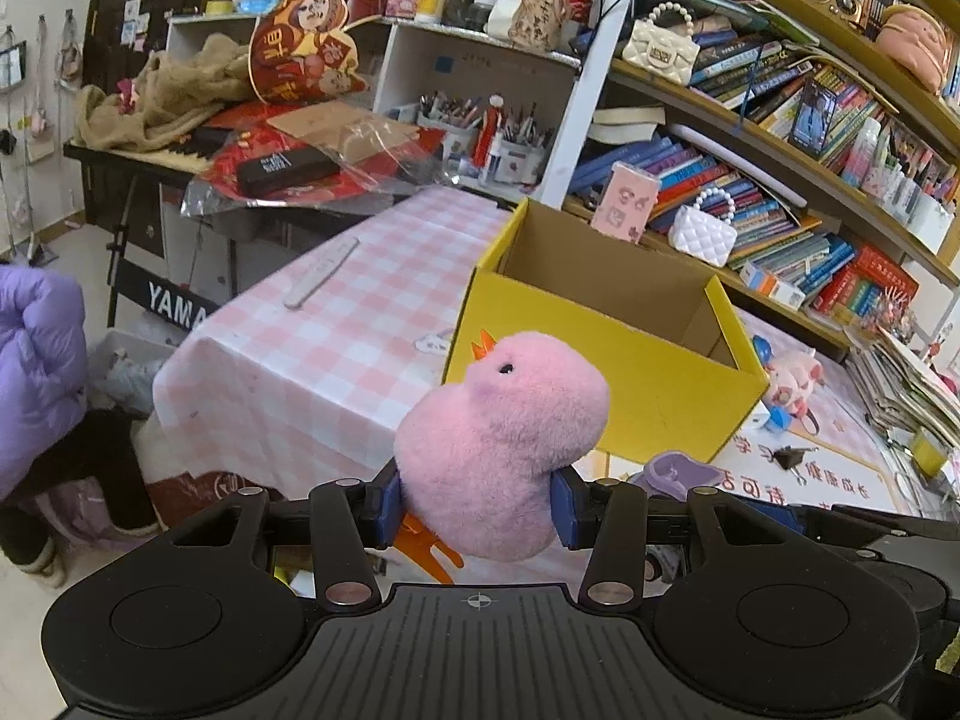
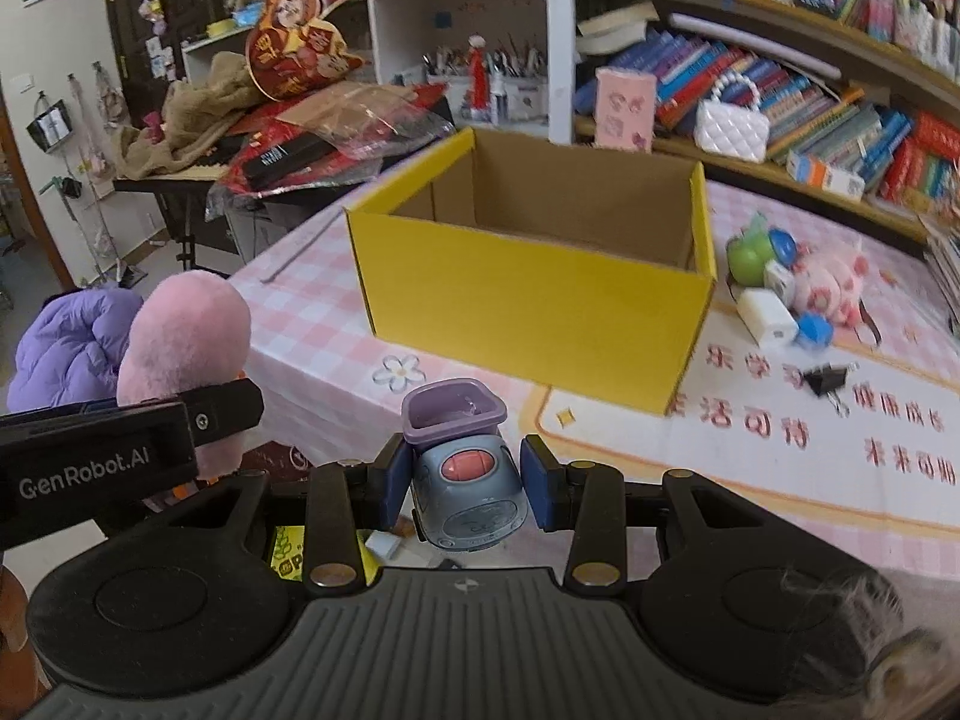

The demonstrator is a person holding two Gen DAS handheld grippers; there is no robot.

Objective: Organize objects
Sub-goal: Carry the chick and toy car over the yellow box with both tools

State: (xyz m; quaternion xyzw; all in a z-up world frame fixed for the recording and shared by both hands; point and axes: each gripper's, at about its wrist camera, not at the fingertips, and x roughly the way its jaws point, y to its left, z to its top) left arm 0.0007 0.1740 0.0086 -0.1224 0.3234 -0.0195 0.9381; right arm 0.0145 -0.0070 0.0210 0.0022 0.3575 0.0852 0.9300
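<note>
Left wrist view had the left gripper (image 1: 477, 507) with its blue fingers (image 1: 563, 507) pinching a pink plush chick (image 1: 501, 447) low on its body, orange feet dangling beneath. The chick was held in the air short of the near corner of the open yellow box (image 1: 600, 384), which stood on the pink checked tabletop (image 1: 312, 348). The plush bulged out above the pads, so most of its bulk sat above the pinch; it could have tipped forward and squirmed loose if swung sharply, landing on the cloth or off the tabletop's near edge onto the floor.

In the right wrist view the right gripper (image 2: 465, 483) had its fingers (image 2: 535, 483) closed on a small grey-blue toy (image 2: 465, 492) with a pink button and a purple cup-shaped top. Its sides looked rounded and smooth, so the hold appeared the less secure of the two, and a jolt might have let it slide out. It hung before the box's long front wall, not yet over the opening.

Both loads were close together, the chick showing at the left of this view. If both went for the opening at once, the grippers could have knocked one another, or a low approach could have caught the cardboard rim and shoved the light box toward the pile of small toys (image 2: 798, 288) beside it.
</note>
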